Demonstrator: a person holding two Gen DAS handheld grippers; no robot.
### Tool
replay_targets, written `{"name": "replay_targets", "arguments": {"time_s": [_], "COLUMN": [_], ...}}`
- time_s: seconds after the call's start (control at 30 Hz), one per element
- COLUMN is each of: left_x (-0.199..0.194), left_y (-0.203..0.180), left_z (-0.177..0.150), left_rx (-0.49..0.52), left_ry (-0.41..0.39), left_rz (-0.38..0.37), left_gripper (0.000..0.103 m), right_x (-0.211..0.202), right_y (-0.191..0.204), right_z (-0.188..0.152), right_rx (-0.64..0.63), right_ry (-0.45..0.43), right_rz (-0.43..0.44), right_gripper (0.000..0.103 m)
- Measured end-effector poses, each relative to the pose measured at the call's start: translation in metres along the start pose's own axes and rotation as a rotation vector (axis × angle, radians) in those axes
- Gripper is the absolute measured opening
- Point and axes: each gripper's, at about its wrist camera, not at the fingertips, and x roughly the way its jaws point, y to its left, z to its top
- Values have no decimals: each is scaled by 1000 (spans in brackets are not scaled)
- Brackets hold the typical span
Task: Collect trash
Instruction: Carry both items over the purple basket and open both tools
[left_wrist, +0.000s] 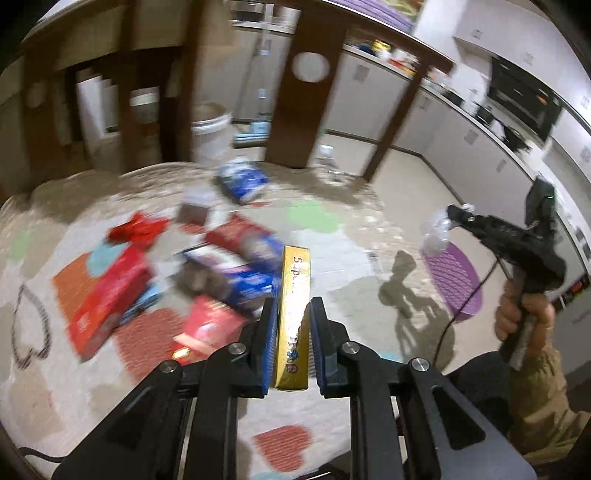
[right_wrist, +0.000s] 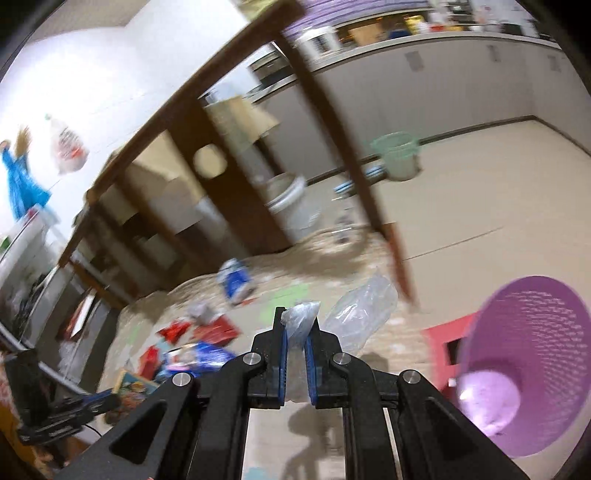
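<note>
Above the patterned rug (left_wrist: 332, 258), we see the left gripper (left_wrist: 292, 332) clamping a gold box (left_wrist: 293, 314) upright between its fingers (left_wrist: 267, 339), near the scattered cartons (left_wrist: 221, 273). Our right gripper (right_wrist: 295, 339) pinches a clear plastic bag (right_wrist: 354, 310), with the purple basket (right_wrist: 524, 369) just to its right.

The carpet (left_wrist: 332, 236) is the landmark. A heap of boxes (left_wrist: 110, 295) and wrappers lies on its left part. A lone packet (left_wrist: 242, 182) lies on the carpet behind the heap, toward the wooden table legs (left_wrist: 299, 107). A bucket (left_wrist: 208, 127) stands on the floor beyond the carpet's far edge, between the legs. A basket (right_wrist: 524, 369) lies tipped on its side at the carpet's right edge. A second basket (right_wrist: 397, 155) stands on the floor well beyond the carpet, by the cabinets.
</note>
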Motion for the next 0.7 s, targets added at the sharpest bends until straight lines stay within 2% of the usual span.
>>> {"name": "replay_targets", "arguments": {"time_s": [0.17,0.43,0.6,0.7], "left_x": [33,117,172,197], "left_y": [-63,-194,-259,-280], "left_z": [23,39,35,31], "left_rx": [110,304,384,415], "left_ry": [34,146,222,254], "left_rz": [-93,-288,-346,-343], "left_gripper": [17,17,17,17], "right_x": [-14,-26,-25,-27], "right_y": [-56,-150,-191,-210], "right_z": [2,-8,-9,-13], "right_rx": [46,244,318,360], "right_ry": [-27,-41,19,39], "right_rz": [-111,-184,-253,-262], "right_gripper": [9,9,9,9]}}
